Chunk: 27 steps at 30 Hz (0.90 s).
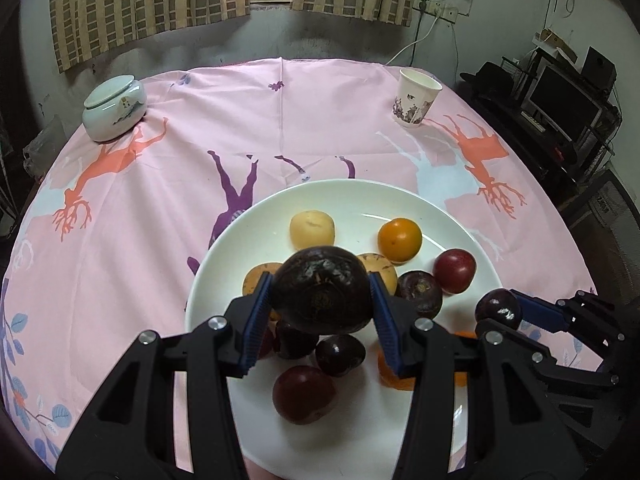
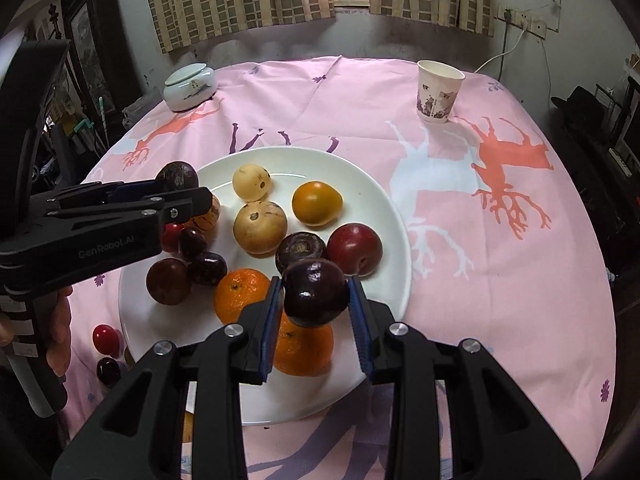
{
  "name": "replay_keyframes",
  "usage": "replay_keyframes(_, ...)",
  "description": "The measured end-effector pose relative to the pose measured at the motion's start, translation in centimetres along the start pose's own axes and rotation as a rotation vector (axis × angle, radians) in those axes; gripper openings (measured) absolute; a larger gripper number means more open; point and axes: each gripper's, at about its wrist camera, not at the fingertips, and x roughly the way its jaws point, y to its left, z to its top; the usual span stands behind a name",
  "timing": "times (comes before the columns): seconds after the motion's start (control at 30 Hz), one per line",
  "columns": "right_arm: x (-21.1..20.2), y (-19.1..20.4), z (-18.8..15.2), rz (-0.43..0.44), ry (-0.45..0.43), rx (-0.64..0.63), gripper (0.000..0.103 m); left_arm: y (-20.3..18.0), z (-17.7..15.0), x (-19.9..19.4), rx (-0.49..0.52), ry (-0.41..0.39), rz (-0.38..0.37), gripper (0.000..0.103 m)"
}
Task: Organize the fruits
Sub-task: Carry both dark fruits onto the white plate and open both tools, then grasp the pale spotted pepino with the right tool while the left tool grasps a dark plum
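My left tool (image 1: 322,304) clamps a large dark purple fruit (image 1: 323,290) between its blue pads, held above the near part of the white plate (image 1: 224,256). My right tool (image 2: 314,300) grips a smaller dark plum (image 2: 315,293) the same way, over the plate's near edge just above two oranges (image 2: 240,293). On the plate beyond lie a red plum (image 2: 354,249), another dark purple fruit (image 2: 300,249), a cluster of small dark fruits (image 2: 206,267), two pale yellow fruits (image 2: 260,226) and an orange-yellow one (image 2: 317,203). Two small red and dark fruits (image 2: 105,338) sit off the plate on the pink-clothed surface (image 2: 500,280). Farther back stand a paper cup (image 2: 438,91) and a lidded ceramic jar (image 2: 189,87).
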Motion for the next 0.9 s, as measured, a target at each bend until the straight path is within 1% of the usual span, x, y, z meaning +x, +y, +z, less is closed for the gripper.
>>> replay_keyframes(0.17, 0.8, -0.2, 0.2, -0.005, 0.004, 0.007, 0.033, 0.1, 0.4, 1.4, 0.000, 0.034, 0.010, 0.050)
replay_keyframes(0.2, 0.9, -0.2, 0.3, -0.008, 0.006, 0.003, 0.037, 0.1, 0.5, 1.6, -0.001, 0.041, 0.010, 0.050)
replay_keyframes(0.23, 1.1, -0.1, 0.3, -0.014, 0.006, -0.002, 0.044, 0.1, 0.6, 1.5, -0.005, 0.039, 0.005, 0.051)
replay_keyframes(0.27, 1.0, 0.0, 0.4, -0.026, -0.002, -0.007, 0.055, 0.2, 0.7, 1.1, -0.009, 0.030, -0.001, 0.055)
replay_keyframes(0.3, 0.7, 0.0, 0.4, -0.044, -0.016, -0.013, 0.059, 0.2, 0.7, 0.5, -0.013, 0.019, -0.006, 0.058)
replay_keyframes(0.4, -0.4, 0.0, 0.4, -0.048, -0.032, -0.013, 0.061, 0.4, 0.6, -2.4, -0.013, -0.039, -0.012, 0.065)
replay_keyframes(0.47, -1.7, 0.0, 0.2, -0.043, -0.048, -0.008, 0.061, 0.8, 0.1, -5.0, -0.019, -0.086, -0.019, 0.074)
replay_keyframes(0.5, -2.3, 0.1, -0.1, -0.041, -0.053, -0.008, 0.061, 0.9, -0.4, -6.1, -0.019, -0.103, -0.018, 0.076)
replay_keyframes(0.53, -2.9, 0.1, -0.4, -0.038, -0.056, -0.008, 0.061, 1.1, -0.9, -7.2, -0.018, -0.117, -0.013, 0.081)
replay_keyframes(0.6, -4.3, 0.3, -1.4, -0.027, -0.067, -0.004, 0.061, 1.6, -2.5, -9.4, -0.027, -0.150, -0.011, 0.084)
replay_keyframes(0.67, -5.8, 0.5, -3.1, -0.017, -0.080, 0.005, 0.061, 2.0, -4.5, -10.9, -0.037, -0.161, -0.006, 0.091)
replay_keyframes(0.77, -7.3, 1.0, -5.9, -0.001, -0.072, 0.029, 0.062, 2.5, -8.2, -12.3, -0.061, -0.181, 0.015, 0.092)
replay_keyframes(0.83, -7.9, 1.2, -7.7, 0.015, -0.060, 0.055, 0.062, 2.8, -10.7, -12.3, -0.072, -0.170, 0.032, 0.092)
replay_keyframes(0.9, -8.2, 1.5, -9.2, 0.028, -0.043, 0.076, 0.062, 3.2, -13.2, -11.9, -0.083, -0.140, 0.039, 0.092)
